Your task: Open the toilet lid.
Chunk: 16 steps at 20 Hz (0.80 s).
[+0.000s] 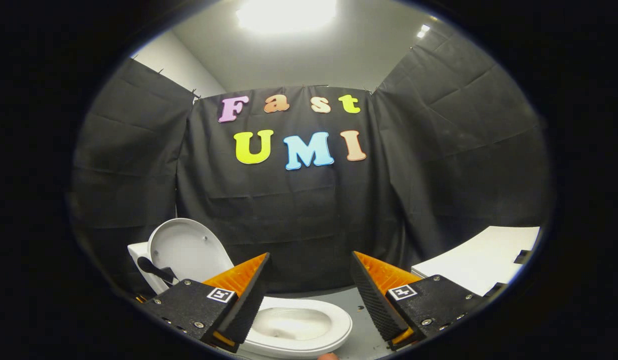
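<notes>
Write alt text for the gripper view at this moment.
The toilet lid stands raised against the tank, leaving the seat and bowl exposed just ahead of the gripper, whose jaws are open and hold nothing. A white table sits beyond the right jaw.

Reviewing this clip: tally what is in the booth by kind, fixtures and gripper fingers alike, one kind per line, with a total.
Toilet, bowl open: 1
Toilet lid, raised upright behind the bowl: 1
White table, beyond the right finger: 1
Gripper, fingers spread open and holding nothing: 2 fingers
Total: 5
</notes>
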Available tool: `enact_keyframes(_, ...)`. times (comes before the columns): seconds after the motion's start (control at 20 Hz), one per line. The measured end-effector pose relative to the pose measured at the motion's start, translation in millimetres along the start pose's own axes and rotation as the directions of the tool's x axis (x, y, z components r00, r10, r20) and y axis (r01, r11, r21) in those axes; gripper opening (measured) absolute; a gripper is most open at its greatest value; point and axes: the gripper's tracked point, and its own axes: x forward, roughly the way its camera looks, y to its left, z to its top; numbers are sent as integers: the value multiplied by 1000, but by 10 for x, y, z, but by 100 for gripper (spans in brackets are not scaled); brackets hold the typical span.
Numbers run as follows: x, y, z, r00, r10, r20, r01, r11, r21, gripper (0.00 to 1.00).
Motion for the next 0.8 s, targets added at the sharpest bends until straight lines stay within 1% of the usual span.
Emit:
enact_keyframes(0.25, 211, -262, 394, 998, 17, 66, -17, 1000, -7, 95)
enact_keyframes(0.4, 352, -599, 710, 990, 13, 139, -9, 1000, -30, 95)
enact_keyframes(0.5, 456, -829, 834, 983, 15, 185, -5, 998, -58, 95)
enact_keyframes(0.7, 644, -1266, 869, 968, 76, 240, -49, 992, -115, 95)
enact_keyframes(0.8, 801, -1554, 720, 966, 93, 241, -59, 988, -143, 95)
